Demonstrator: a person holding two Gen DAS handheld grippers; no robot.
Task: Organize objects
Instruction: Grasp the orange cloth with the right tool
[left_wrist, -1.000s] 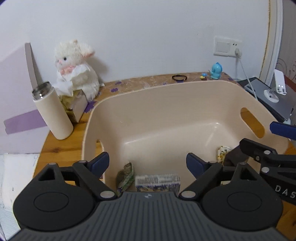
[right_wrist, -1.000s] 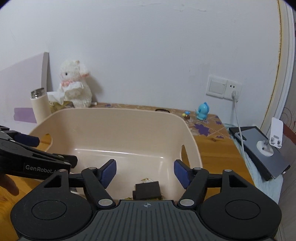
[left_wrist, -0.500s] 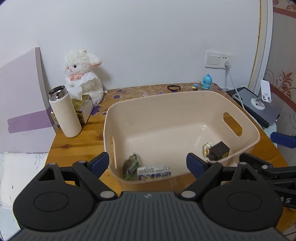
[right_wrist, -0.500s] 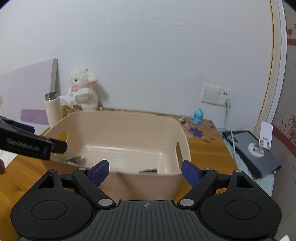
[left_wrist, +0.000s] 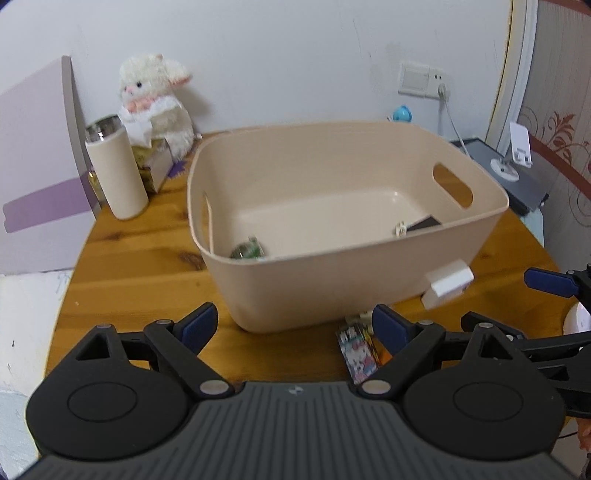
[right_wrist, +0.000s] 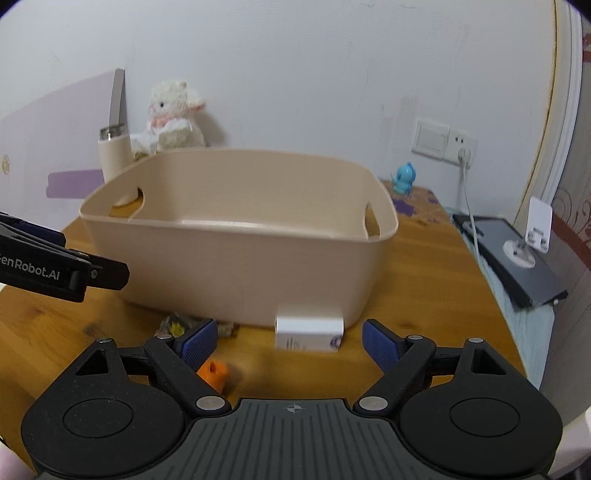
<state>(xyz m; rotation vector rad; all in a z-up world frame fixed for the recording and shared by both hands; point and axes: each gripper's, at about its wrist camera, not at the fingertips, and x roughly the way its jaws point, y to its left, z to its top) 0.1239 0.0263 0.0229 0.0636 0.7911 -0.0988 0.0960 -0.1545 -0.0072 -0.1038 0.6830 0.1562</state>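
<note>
A beige plastic bin (left_wrist: 332, 280) (right_wrist: 236, 273) stands on the round wooden table (left_wrist: 133, 280). Inside it lie a green packet (left_wrist: 248, 252), a dark box (left_wrist: 425, 223) and a small white item (left_wrist: 400, 229). A white box (left_wrist: 447, 282) (right_wrist: 309, 333), a colourful packet (left_wrist: 357, 350), a crumpled wrapper (right_wrist: 176, 325) and an orange piece (right_wrist: 213, 373) lie on the table in front of the bin. My left gripper (left_wrist: 293, 326) is open and empty, pulled back before the bin. My right gripper (right_wrist: 286, 341) is open and empty, just short of the white box.
A cream bottle (left_wrist: 115, 173), a white plush lamb (left_wrist: 155, 99) on a tissue box and a purple board (left_wrist: 33, 162) stand at the back left. A blue figurine (right_wrist: 405, 178), a wall socket with a cable (right_wrist: 463, 158) and a tablet with a stand (right_wrist: 517, 258) are at the right.
Both grippers have pulled back and down from over the bin to the table's front. The bin's items now show less, and the loose things in front of the bin have come into view.
</note>
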